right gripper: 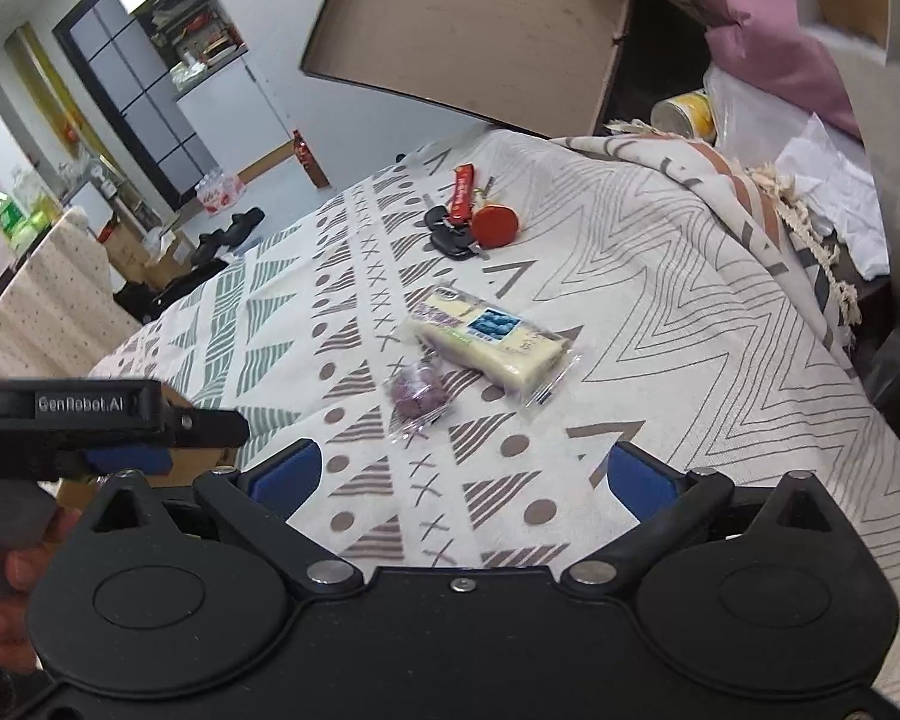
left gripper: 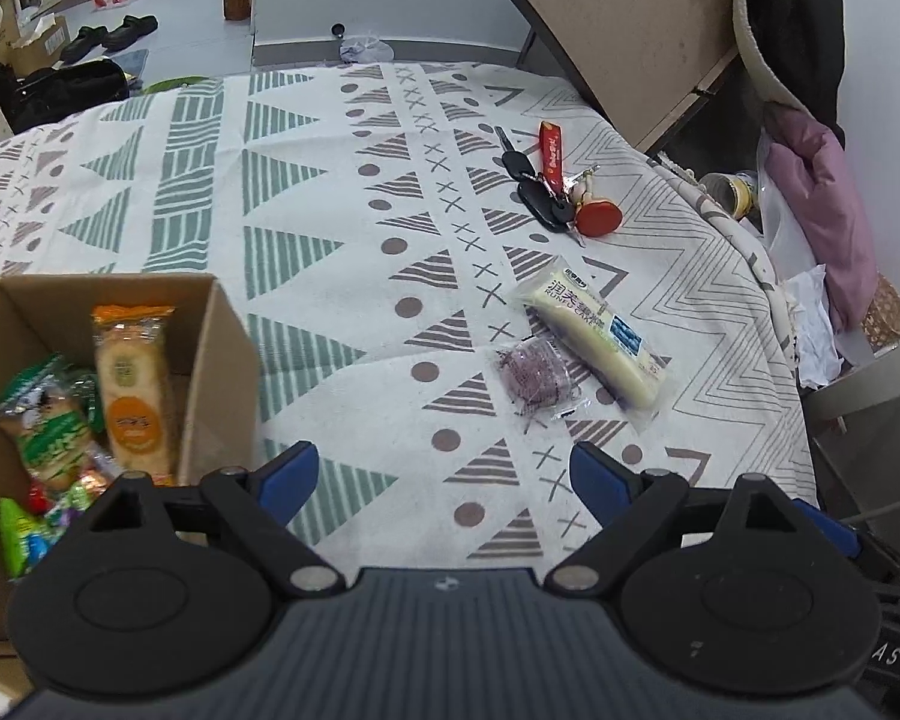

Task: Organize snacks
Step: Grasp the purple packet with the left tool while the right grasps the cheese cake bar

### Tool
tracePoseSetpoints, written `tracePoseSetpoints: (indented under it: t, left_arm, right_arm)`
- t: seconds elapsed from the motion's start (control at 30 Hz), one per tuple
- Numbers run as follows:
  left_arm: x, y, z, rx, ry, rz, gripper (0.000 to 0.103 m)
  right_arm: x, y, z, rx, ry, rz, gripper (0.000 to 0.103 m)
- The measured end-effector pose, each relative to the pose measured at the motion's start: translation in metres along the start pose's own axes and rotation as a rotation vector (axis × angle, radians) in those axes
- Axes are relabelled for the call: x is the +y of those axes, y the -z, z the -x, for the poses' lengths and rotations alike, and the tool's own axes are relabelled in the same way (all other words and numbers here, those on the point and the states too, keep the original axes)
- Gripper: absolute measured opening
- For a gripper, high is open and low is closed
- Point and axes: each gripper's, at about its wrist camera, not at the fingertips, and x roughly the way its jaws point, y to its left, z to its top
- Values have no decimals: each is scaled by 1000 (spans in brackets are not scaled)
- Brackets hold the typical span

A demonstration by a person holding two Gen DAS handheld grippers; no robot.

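Hovering low over the patterned tablecloth [left gripper: 342, 324] on the table, left hand-held gripper [left gripper: 444, 474] spread wide and gripping nothing, blue pads well apart. Right hand-held gripper [right gripper: 462, 471] likewise gaping wide and empty, pointing toward the 2 loose snacks. Also showing in the right wrist view: left hand-held gripper from the side, at the frame's left edge.

Lying flat on the cloth ahead of both: a long cream cake bar [left gripper: 600, 336] in clear wrap with a blue label, and just beside it, touching or nearly so, a small purple snack [left gripper: 534, 381] in a crinkled clear packet. Sitting at the left, near the left hand-held gripper: an open cardboard box [left gripper: 222, 372] already holding several packets, including an orange-and-cream rice cracker pack [left gripper: 135, 390] standing on end and green-wrapped ones. Resting farther back, well apart from the snacks: a bunch of keys [left gripper: 540, 192] with a red strap and a round red tag.

Judging handling: both snacks likely light, soft and crushable, wrappers slippery. Best pinching the cake bar across its short width near the middle, gently; taking the purple packet around its body, or by the sealed edge if the body is giving way.
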Motion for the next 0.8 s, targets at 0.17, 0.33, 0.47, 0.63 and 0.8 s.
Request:
tracePoseSetpoints:
  t: [0.17, 0.33, 0.47, 0.63, 0.8]
  left_arm:
    - [-5, -2, -21, -7, 8, -8, 88]
    - [-4, -9, -43, 1, 5, 3, 82]
    - [-5, -16, -63, 13, 28, 25, 76]
    - [-16, -22, -84, 25, 67, 27, 68]
    - [-31, -26, -108, 47, 96, 33, 67]
  right_arm:
    - [-8, -6, -22, -1, -23, 8, 97]
    - [-8, -11, -47, 30, -31, 38, 88]
    - [-11, -20, -62, 22, -31, 62, 84]
    - [-18, -27, -72, 21, -22, 77, 77]
    - [-27, -32, -82, 27, -17, 88, 72]
